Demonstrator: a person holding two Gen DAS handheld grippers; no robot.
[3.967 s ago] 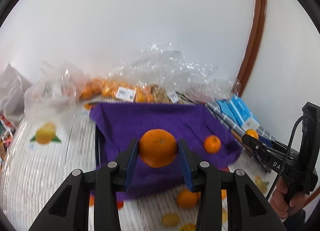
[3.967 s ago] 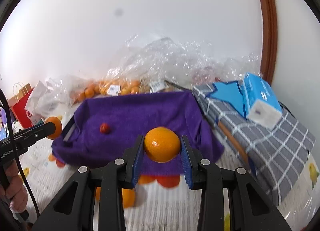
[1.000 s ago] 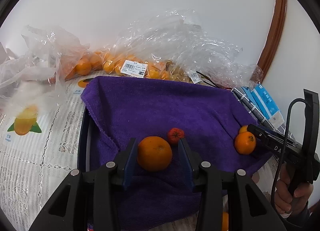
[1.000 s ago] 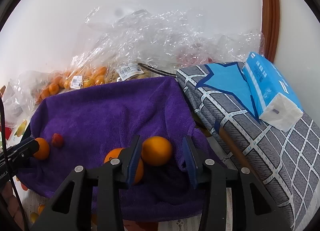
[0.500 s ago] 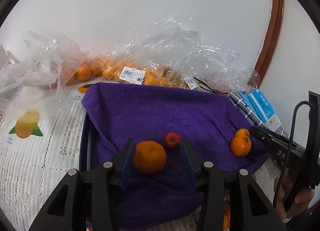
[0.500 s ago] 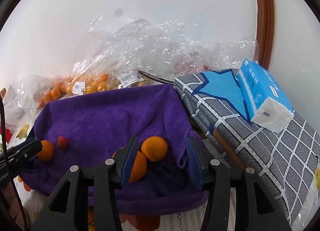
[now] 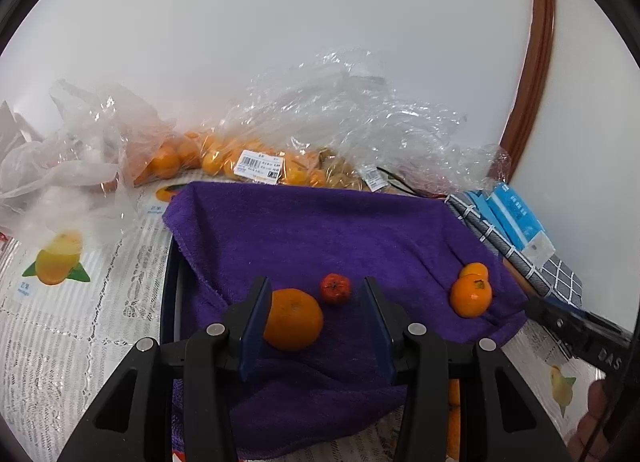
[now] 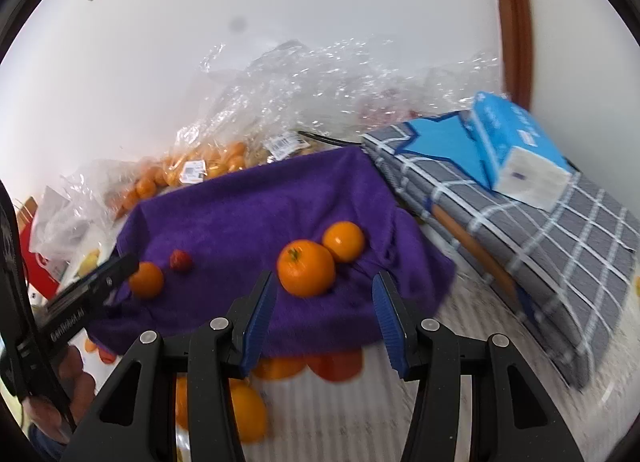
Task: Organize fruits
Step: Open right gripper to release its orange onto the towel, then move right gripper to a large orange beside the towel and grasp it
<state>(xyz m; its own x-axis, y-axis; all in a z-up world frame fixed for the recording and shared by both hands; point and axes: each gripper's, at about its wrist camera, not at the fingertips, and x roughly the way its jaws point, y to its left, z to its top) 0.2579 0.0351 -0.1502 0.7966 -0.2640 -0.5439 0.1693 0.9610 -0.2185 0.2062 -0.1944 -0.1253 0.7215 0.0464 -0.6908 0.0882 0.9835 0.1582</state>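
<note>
A purple towel covers a black tray. My left gripper is open low over its near part. An orange lies on the towel between the pads, against the left one and apart from the right one. A small red fruit sits just beyond it. My right gripper is open and empty, held back from two oranges that touch each other on the towel's right side. The right wrist view also shows the left gripper beside its orange.
Clear plastic bags of oranges lie along the wall behind the towel. A blue tissue pack rests on a grey checked cloth at the right. Loose oranges lie on the white tablecloth in front of the towel.
Both grippers carried an orange to the towel and let it go. In the last second the jaws widened and the right gripper drew back from its two oranges.
</note>
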